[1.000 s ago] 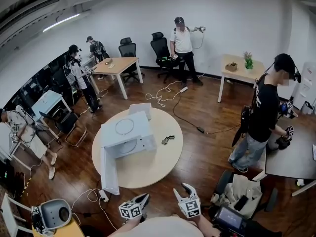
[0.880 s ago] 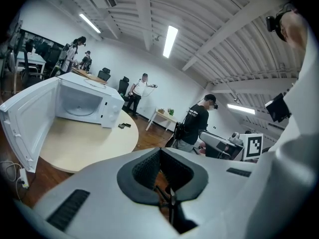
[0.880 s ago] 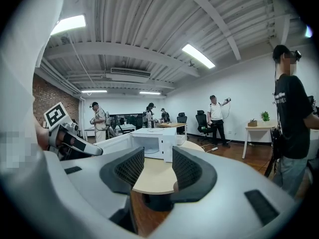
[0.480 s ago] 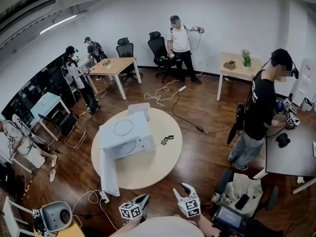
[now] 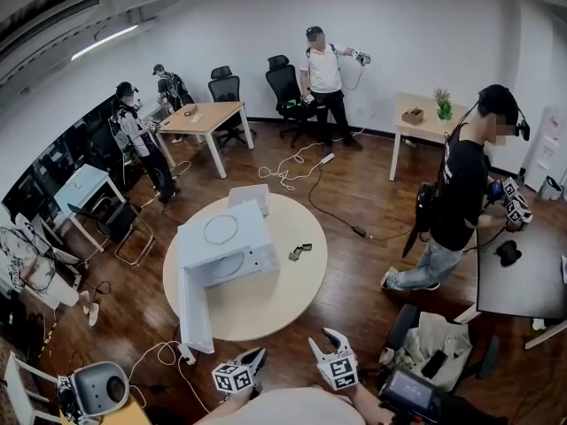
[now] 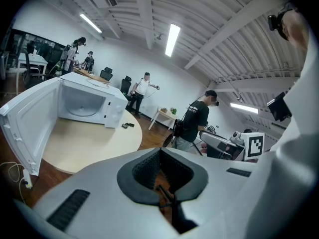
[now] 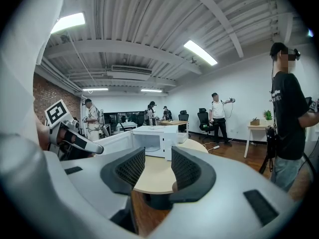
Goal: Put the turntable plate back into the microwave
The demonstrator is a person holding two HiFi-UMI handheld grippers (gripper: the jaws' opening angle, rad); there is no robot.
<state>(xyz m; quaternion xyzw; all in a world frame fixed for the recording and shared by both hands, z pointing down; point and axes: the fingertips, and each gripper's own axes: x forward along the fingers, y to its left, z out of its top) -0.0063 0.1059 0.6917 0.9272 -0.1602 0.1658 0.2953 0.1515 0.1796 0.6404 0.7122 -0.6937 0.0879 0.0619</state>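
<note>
the turntable plate [image 5: 221, 229] lies flat on top of the microwave [image 5: 232, 257], a clear round disc that only the head view looks down on; from the left gripper view it is at most a thin sliver on the roof. the microwave stands on the round table [image 5: 275, 304], toward its left side, with its door [image 5: 195, 306] swung fully open and reaching past the table's edge toward the person. the left gripper view looks into the white cavity, which the head view shows only as a narrow band; a round shape lies on the cavity floor, and whether it is a ring or a tray cannot be told. two small dark objects [image 5: 301, 251] lie on the table just right of the microwave.

both grippers hang low at the near edge of the head view, well apart from the table. the left gripper [image 5: 258, 355] has its jaws pressed together with nothing between them, as its own view shows. the right gripper [image 5: 326, 341] has just drawn its jaws in a little, yet they stand wide apart and empty, the table and microwave visible through the gap. the right gripper view alone catches the left gripper's marker cube from the side.

beyond, a person in black [image 5: 461, 202] stands beside a grey desk [image 5: 532, 282] at right, and others stand near the far wall.
</note>
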